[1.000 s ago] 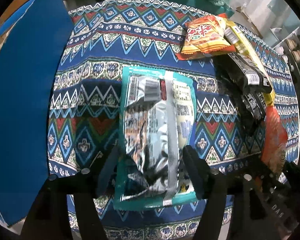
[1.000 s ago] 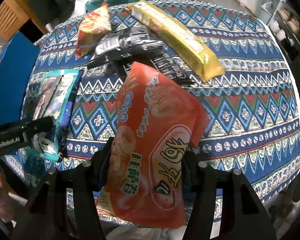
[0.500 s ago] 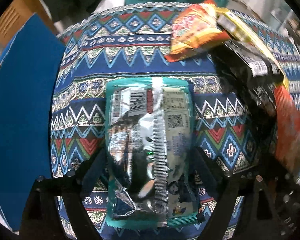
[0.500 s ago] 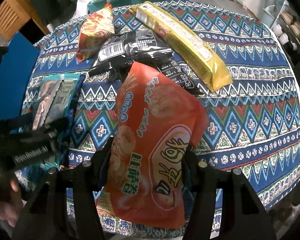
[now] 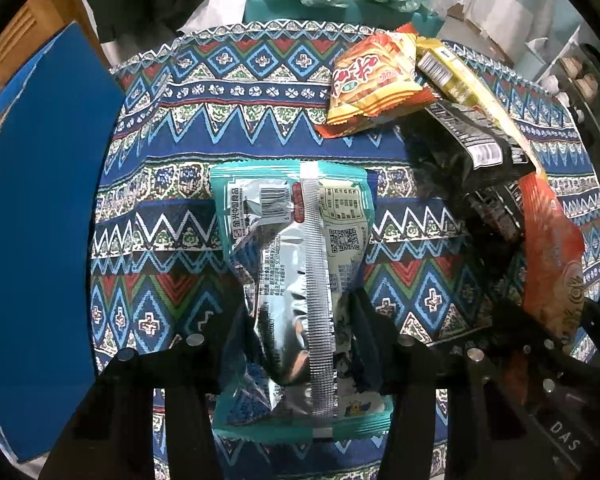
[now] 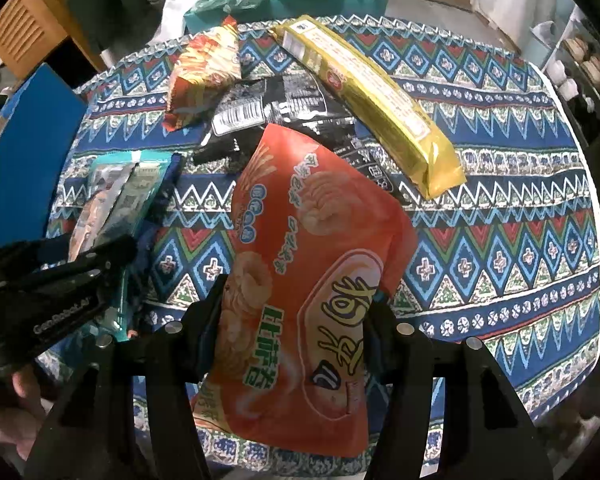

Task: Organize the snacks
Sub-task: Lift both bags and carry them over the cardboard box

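A teal and silver snack packet [image 5: 292, 216] lies seam side up on the patterned tablecloth [image 5: 172, 208]. My left gripper [image 5: 298, 304] straddles its near half. The jaws are closing and the pads pinch the packet into a narrow waist. My right gripper [image 6: 298, 292] is shut on the lower part of a large orange snack bag [image 6: 312, 216], which tilts up over the table. In the right wrist view the left gripper [image 6: 116, 256] and the teal packet [image 6: 128, 192] show at the left. The orange bag [image 5: 552, 240] also shows at the right edge of the left wrist view.
A small orange-yellow snack bag [image 5: 376, 80], black packets [image 6: 276, 108] and a long yellow packet [image 6: 372, 100] lie at the back of the table. A blue board [image 5: 40, 200] stands beside the table's left edge. A teal box [image 5: 284, 4] sits behind. A hand [image 6: 20, 400] holds the left gripper.
The left jaws spread wide around the teal packet, then came in and squeezed it. The left view pulled back a little. The right gripper kept its hold on the orange bag.
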`<state>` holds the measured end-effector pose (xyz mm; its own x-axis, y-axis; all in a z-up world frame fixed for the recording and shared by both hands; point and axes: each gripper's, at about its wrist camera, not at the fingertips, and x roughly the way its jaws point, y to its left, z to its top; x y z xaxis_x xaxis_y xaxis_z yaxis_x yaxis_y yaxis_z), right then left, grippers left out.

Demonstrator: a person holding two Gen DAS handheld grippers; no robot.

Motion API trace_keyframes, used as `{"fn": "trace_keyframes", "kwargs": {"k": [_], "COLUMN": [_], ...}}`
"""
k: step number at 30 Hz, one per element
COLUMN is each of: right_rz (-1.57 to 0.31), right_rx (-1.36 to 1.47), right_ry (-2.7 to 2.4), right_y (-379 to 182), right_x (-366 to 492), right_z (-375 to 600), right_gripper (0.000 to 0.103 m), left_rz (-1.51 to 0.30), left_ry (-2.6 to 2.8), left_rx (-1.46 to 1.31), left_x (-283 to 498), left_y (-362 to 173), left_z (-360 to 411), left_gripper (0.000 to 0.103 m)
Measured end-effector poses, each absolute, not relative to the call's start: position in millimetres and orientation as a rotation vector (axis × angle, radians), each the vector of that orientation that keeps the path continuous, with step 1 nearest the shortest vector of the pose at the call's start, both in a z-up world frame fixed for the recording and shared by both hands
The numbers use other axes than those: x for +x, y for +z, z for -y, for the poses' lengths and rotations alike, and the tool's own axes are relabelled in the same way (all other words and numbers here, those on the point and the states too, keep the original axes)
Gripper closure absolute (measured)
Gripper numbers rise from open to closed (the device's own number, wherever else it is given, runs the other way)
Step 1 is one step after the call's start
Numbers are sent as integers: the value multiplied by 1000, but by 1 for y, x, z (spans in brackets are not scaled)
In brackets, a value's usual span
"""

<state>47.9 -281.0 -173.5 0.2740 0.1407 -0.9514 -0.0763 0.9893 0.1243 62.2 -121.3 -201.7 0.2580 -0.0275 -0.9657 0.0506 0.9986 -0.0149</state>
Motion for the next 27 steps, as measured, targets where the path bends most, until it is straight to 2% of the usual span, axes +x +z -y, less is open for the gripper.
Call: {"fn": "trace_keyframes", "kwargs": {"k": [8,27], "right_rz": [-1258,-1147], "right_rx": [75,45], "right_ry": [153,209], "right_y": [-159,-104], "right_x": [46,43], "right_z": [285,264], "right_gripper": [45,46], "left_rz": [-1305,-1177], "left_ry": [-67,-114], "left_rx": [-21,-86], "left_x": [60,37], "left_y": [-197,-122], "left_z": [119,91], "left_gripper": [52,52]}}
